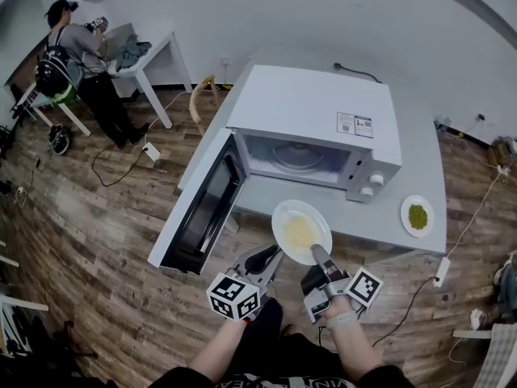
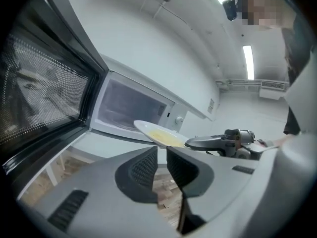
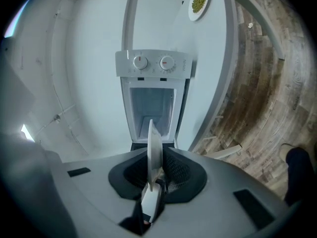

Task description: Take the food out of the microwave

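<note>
The white microwave [image 1: 311, 107] stands on a white table [image 1: 420, 164] with its door [image 1: 206, 208] swung open to the left; the cavity holds only its glass turntable [image 1: 295, 156]. A white plate of yellow food [image 1: 301, 231] hangs in the air in front of the opening, past the table's near edge. My right gripper [image 1: 317, 255] is shut on the plate's near rim; the right gripper view shows the plate [image 3: 153, 135] edge-on between the jaws. My left gripper [image 1: 262, 259] is shut and empty, just below and left of the plate [image 2: 153, 133].
A second white plate with green food [image 1: 417, 215] lies on the table right of the microwave. A person [image 1: 77, 55] stands by another white table [image 1: 153, 55] at the far left. Cables and a power strip [image 1: 151, 152] lie on the wooden floor.
</note>
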`<state>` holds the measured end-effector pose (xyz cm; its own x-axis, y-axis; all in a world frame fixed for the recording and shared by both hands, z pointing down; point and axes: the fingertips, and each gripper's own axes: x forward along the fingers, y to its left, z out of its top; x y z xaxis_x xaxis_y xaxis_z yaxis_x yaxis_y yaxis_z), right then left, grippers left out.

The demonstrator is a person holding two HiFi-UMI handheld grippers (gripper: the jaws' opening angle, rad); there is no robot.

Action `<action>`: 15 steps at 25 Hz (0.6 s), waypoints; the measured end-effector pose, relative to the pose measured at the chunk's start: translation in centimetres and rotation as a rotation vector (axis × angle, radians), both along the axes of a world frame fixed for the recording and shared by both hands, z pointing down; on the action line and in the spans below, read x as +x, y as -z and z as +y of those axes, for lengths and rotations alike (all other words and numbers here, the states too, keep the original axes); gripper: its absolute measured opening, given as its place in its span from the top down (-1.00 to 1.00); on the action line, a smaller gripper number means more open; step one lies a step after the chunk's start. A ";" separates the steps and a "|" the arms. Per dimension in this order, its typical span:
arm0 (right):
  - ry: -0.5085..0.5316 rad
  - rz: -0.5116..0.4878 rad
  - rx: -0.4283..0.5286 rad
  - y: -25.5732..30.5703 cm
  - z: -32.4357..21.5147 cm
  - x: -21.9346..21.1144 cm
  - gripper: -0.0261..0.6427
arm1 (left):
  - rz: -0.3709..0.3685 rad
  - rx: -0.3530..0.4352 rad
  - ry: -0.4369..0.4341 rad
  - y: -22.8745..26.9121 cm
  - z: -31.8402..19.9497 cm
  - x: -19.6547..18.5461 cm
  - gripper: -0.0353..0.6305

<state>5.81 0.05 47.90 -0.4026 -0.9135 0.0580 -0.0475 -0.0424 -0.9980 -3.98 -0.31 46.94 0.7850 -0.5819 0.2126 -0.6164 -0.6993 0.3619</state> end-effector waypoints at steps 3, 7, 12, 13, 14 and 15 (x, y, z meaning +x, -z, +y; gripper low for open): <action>-0.002 0.003 0.008 0.4 1.5 0.5 0.74 | 0.004 0.004 0.003 0.4 1.5 0.4 0.71; -0.007 -0.007 0.009 0.8 3.6 0.8 0.74 | 0.001 0.011 -0.002 0.9 3.5 0.8 0.71; -0.008 -0.011 0.011 1.3 5.7 0.9 0.74 | 0.000 0.018 -0.006 1.4 5.7 1.0 0.71; -0.009 -0.014 0.009 1.3 6.2 1.0 0.74 | 0.000 0.018 -0.006 1.4 6.1 1.0 0.71; -0.009 -0.017 0.007 1.3 6.7 1.0 0.74 | -0.001 0.018 -0.006 1.4 6.6 1.0 0.71; -0.009 -0.020 0.004 1.2 7.2 1.0 0.74 | -0.002 0.018 -0.006 1.4 7.1 1.0 0.71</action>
